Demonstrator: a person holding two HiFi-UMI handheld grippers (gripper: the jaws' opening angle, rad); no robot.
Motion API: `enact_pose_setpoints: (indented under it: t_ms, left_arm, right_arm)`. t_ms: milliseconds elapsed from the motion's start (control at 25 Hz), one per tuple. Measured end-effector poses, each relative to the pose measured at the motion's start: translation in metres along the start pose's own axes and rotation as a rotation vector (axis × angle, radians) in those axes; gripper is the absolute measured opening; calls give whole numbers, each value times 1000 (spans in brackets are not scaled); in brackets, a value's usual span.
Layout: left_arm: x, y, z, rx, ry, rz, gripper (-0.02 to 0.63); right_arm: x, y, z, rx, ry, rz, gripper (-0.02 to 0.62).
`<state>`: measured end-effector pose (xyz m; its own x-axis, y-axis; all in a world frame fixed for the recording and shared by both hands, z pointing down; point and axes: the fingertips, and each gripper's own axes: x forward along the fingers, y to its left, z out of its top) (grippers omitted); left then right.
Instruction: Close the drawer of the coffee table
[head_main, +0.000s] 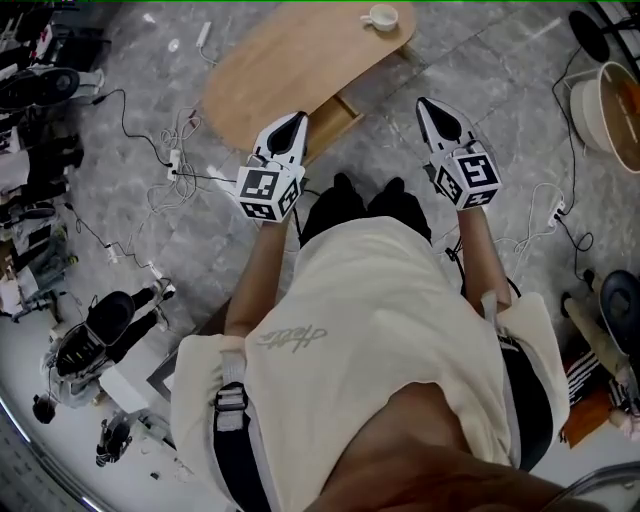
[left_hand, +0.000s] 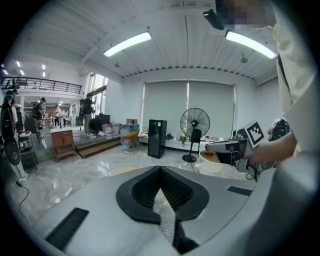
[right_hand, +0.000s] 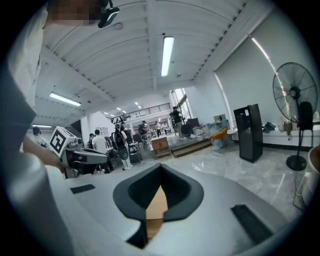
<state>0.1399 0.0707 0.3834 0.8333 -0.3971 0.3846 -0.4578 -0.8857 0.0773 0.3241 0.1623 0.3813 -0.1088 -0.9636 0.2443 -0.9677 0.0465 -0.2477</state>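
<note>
Looking steeply down on a grey marbled floor, spreading under everything in the head view. Facing an oval wooden bench, lying far and left of centre, slanting from near left to far right. Wearing a cream shirt, filling the near middle of that view.

Showing the drawer under the bench's near edge, standing partly open and jutting toward the near side.

Holding the left gripper out over the bench's near edge, pointing far, its tip just left of the drawer; contact with either not readable. Holding the right gripper out over bare floor, well right of the drawer and pointing far. Carrying a marker cube at the near end of the left one, and another on the right.

Pressing the left fingers together at their tips, with nothing between them and pale floor showing in the gap below. Closing the right fingers together likewise, empty, with light wood showing through the gap.

Resting a white cup at the bench's far right end. Trailing white cables over the floor to the left.
</note>
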Motion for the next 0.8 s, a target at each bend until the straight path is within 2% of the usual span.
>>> enact_pose_setpoints:
  t_ms: [120, 280, 440, 560, 680, 800]
  left_arm:
    - [-23, 22, -10, -16, -4, 34, 5]
    - [-29, 68, -24, -64, -25, 55, 5]
    - [12, 133, -31, -102, -17, 19, 5]
    - [30, 177, -15, -93, -38, -17, 5]
    - [25, 215, -8, -83, -53, -30, 5]
    - [5, 239, -14, -84, -46, -15, 5]
  right_arm:
    - [15, 28, -6, 12, 23, 31, -6]
    - [49, 60, 2, -50, 49, 67, -6]
    - [113, 57, 7, -61, 83, 34, -6]
    - [155, 61, 15, -43, 109, 0, -6]
    - [188, 87, 30, -67, 94, -1, -6]
    - [209, 124, 35, -103, 82, 35, -6]
